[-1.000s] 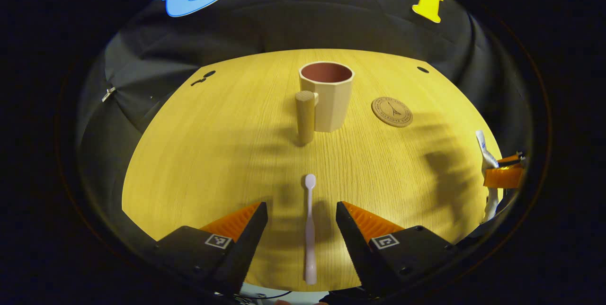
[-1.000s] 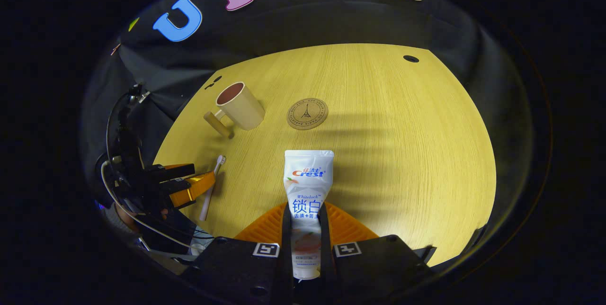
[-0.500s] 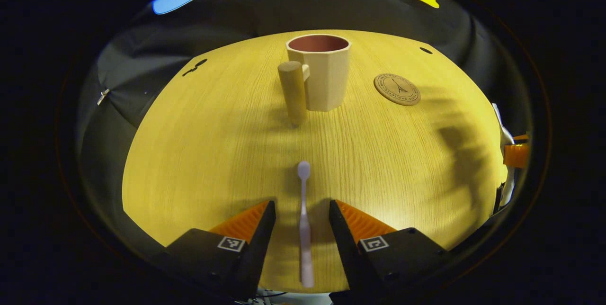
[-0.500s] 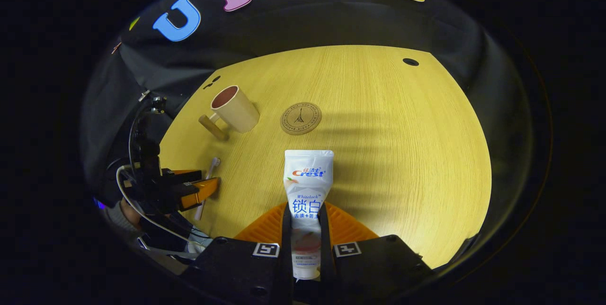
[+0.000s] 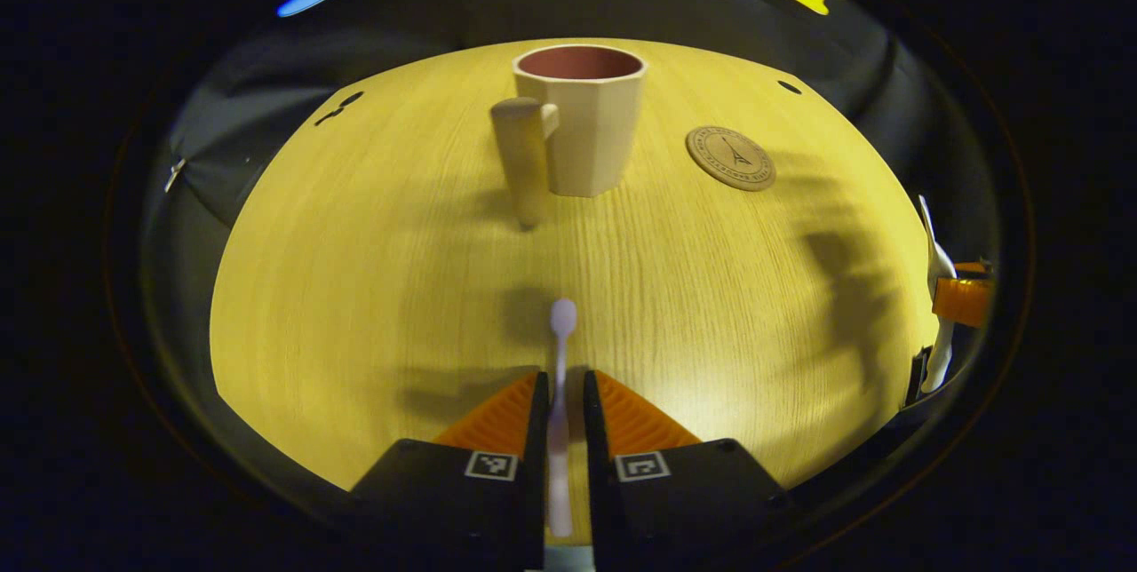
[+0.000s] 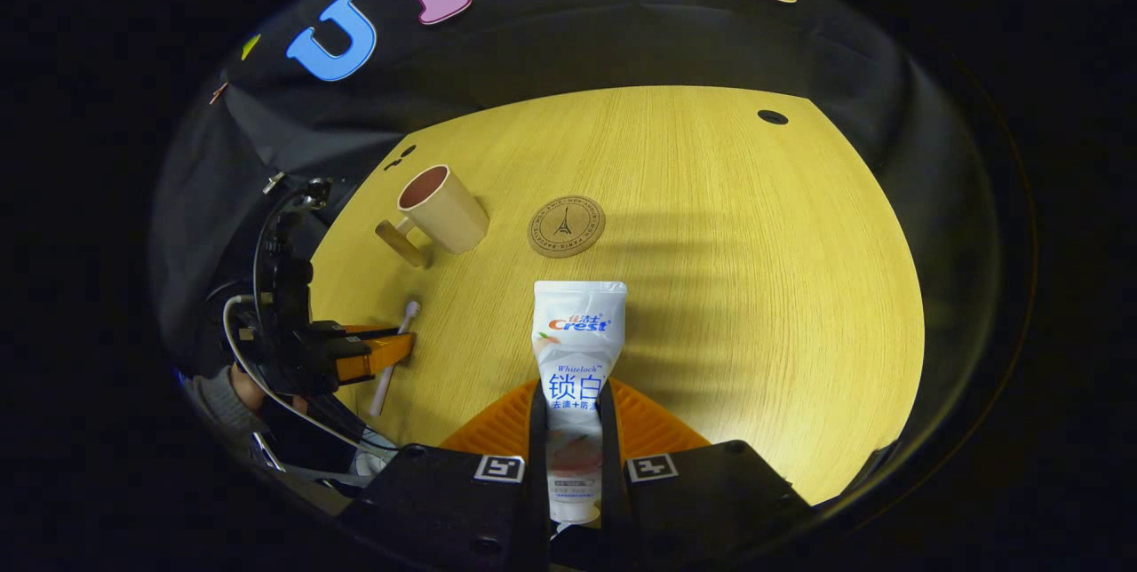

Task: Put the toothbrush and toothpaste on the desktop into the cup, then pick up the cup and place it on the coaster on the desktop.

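In the left gripper view my left gripper point(image 5: 560, 384) is shut on the pale toothbrush point(image 5: 560, 350), whose head points toward the beige cup point(image 5: 582, 123) with its wooden handle. The round cork coaster point(image 5: 730, 158) lies right of the cup. In the right gripper view my right gripper point(image 6: 573, 401) is shut on the white toothpaste tube point(image 6: 577, 350), held above the table. That view also has the cup point(image 6: 440, 210), the coaster point(image 6: 566, 226), the toothbrush point(image 6: 394, 357) and the left gripper point(image 6: 404, 346) at the left.
The wooden tabletop point(image 6: 755, 288) is round-edged, with a small dark hole point(image 6: 772, 117) at the far right and holes point(image 5: 337, 107) at the far left. A hand and cables point(image 6: 266, 359) sit behind the left gripper. The right gripper point(image 5: 964, 298) is at the table's right edge.
My left gripper's fingers have closed from wide apart onto the toothbrush handle, and it has come nearer the cup. The right gripper keeps holding the toothpaste, almost still.
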`<state>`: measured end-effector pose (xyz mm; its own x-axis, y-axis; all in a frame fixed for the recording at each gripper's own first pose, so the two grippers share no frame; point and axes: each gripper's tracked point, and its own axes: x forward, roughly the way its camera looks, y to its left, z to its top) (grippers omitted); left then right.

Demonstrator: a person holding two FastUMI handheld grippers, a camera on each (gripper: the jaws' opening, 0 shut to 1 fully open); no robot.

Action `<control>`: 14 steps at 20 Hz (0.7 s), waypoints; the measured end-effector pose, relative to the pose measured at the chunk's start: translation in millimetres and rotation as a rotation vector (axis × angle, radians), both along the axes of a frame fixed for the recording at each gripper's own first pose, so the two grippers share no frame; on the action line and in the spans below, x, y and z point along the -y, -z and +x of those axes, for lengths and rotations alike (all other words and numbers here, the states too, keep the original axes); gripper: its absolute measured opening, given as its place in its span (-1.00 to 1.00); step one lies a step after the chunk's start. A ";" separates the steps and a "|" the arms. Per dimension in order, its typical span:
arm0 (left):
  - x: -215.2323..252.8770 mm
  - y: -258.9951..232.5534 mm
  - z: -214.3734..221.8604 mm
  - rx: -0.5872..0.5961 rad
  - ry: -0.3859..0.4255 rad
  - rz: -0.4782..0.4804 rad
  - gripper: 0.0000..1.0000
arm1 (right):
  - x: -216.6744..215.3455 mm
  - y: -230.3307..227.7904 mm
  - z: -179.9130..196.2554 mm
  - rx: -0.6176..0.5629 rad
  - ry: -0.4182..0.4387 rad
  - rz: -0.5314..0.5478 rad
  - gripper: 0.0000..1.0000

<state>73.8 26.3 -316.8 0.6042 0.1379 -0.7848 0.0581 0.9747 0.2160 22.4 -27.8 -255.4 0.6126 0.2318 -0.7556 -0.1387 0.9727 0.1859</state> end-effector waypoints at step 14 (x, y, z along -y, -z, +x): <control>20.1 -66.6 -6.3 0.248 0.131 -0.195 -0.87 | -25.9 -39.9 4.0 0.156 0.017 0.081 -0.46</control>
